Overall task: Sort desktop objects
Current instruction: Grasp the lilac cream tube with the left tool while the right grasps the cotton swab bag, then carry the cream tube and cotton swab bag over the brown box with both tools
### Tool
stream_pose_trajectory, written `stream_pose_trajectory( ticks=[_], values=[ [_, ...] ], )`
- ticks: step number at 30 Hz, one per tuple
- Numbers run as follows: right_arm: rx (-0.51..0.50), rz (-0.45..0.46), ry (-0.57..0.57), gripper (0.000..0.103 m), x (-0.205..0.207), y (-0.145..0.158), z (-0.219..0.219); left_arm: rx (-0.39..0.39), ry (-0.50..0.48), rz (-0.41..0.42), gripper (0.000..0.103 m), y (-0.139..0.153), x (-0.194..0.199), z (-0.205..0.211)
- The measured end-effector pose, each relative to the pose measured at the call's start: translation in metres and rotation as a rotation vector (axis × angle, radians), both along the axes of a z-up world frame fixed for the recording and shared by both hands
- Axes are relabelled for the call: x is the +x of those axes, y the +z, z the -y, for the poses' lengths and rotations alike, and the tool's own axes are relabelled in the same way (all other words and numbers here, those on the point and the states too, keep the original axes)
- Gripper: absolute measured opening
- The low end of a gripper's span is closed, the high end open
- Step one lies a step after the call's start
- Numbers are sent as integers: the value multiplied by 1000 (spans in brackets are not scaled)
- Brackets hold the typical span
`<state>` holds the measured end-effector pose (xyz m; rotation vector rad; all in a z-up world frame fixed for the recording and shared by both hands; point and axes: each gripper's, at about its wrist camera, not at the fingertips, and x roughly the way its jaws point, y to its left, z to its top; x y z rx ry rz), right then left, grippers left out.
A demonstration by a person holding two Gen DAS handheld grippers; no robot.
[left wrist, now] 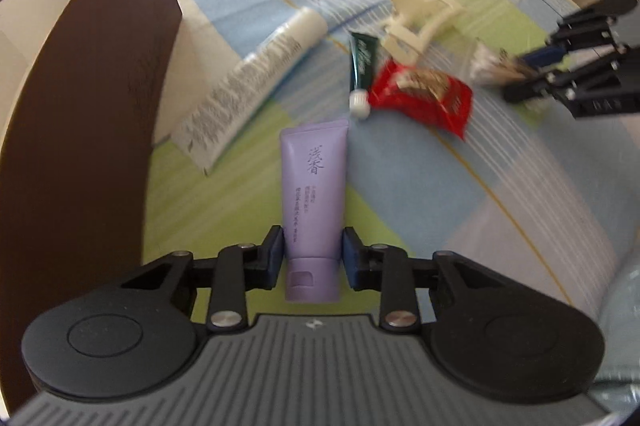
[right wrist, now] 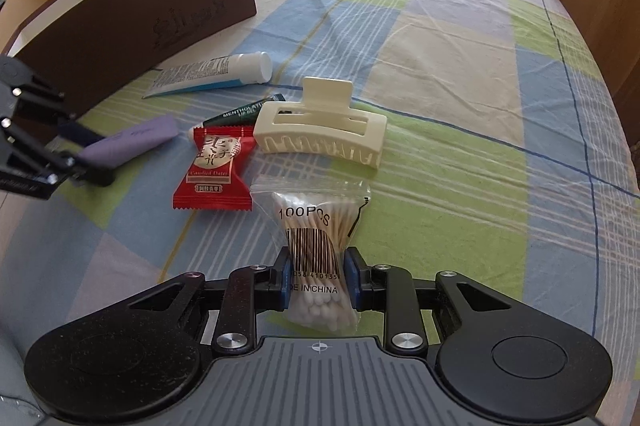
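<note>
Right hand-held gripper [right wrist: 314,276] clamps cotton swab bag [right wrist: 314,226]; hair claw [right wrist: 320,132] just beyond.

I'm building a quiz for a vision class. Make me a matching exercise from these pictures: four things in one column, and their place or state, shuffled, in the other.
Things:
1. purple tube
2. cotton swab bag
3. hair clip
4. white tube

Place or state:
A. lies next to the brown box
B. gripped by the right tongs
C. gripped by the left tongs
D. lies free on the cloth, beyond the red candy packet

Pairs: 1-C, 2-B, 3-D, 4-A
</note>
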<state>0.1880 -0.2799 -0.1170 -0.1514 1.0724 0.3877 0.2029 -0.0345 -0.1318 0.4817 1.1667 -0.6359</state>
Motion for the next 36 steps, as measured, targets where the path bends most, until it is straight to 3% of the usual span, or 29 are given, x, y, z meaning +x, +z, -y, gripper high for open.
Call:
stream_pose_trajectory(
  ticks=[3,5,8,10,13,15,21,28,36],
  values=[
    [-6,3,8,30,-1,0,-1,-14,34,-9,29,2,-3,-2],
    [-11,5,13,30,-2,-1,-1,-20,73,-3,45,2,5,0],
    [-17,9,20,30,-4,-1,-2,-22,90,-18,48,-3,12,5],
    [-19,15,16,30,-5,-2,-3,-26,83,-18,45,-4,11,8],
    [-31,20,15,30,-6,-2,-5,-33,74,-16,28,-3,6,6],
    [-46,12,23,25,-7,-1,-8,-31,82,-19,28,-2,0,4],
    [-10,-6,49,24,-19,10,-9,-41,104,14,28,14,-27,-5],
    [40,7,92,24,-36,37,-15,-86,150,72,28,48,-52,-20],
    [74,14,180,24,-45,57,-35,-74,212,152,28,85,-71,-46]
  ],
)
